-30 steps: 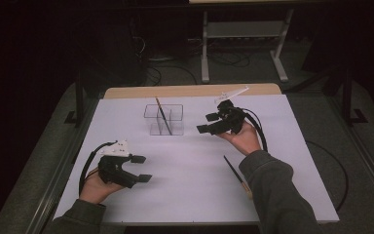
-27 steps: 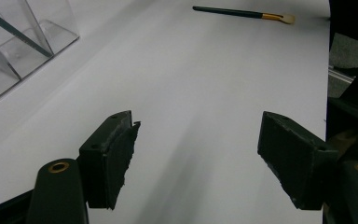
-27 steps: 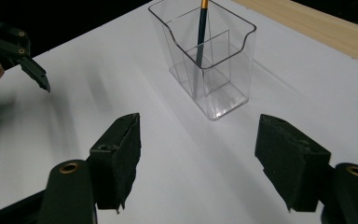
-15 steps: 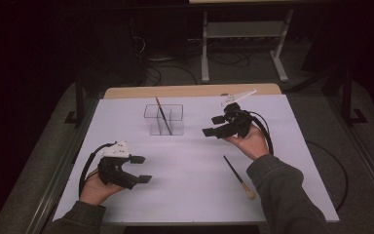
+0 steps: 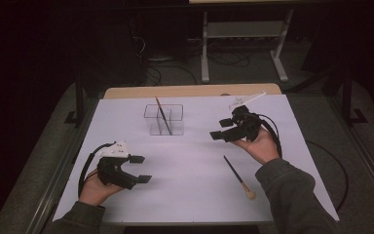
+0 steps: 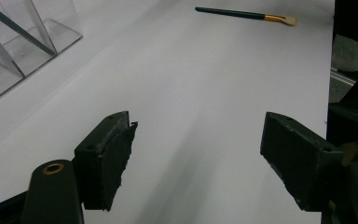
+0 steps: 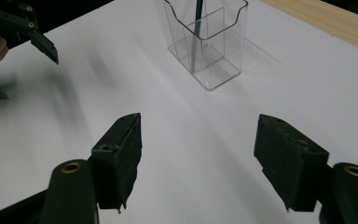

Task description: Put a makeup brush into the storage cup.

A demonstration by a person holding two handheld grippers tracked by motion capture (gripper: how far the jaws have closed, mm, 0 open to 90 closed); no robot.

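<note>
The right tongs have drawn back from the clear holder toward the table's right edge, baring the loose brush on the near right part of the table. Nearest, the left tongs rest released by the near left corner. The right tongs gape empty too. Farthest, one brush leans in the holder; the loose brush looks next

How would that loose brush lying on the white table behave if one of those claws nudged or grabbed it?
The brush lies flat with a thin, round-looking handle, so a nudge would probably roll or spin it. It looks stiff and light. The slim handle may slip in wide pads, and lying flush on the table it could be awkward to pinch.
</note>
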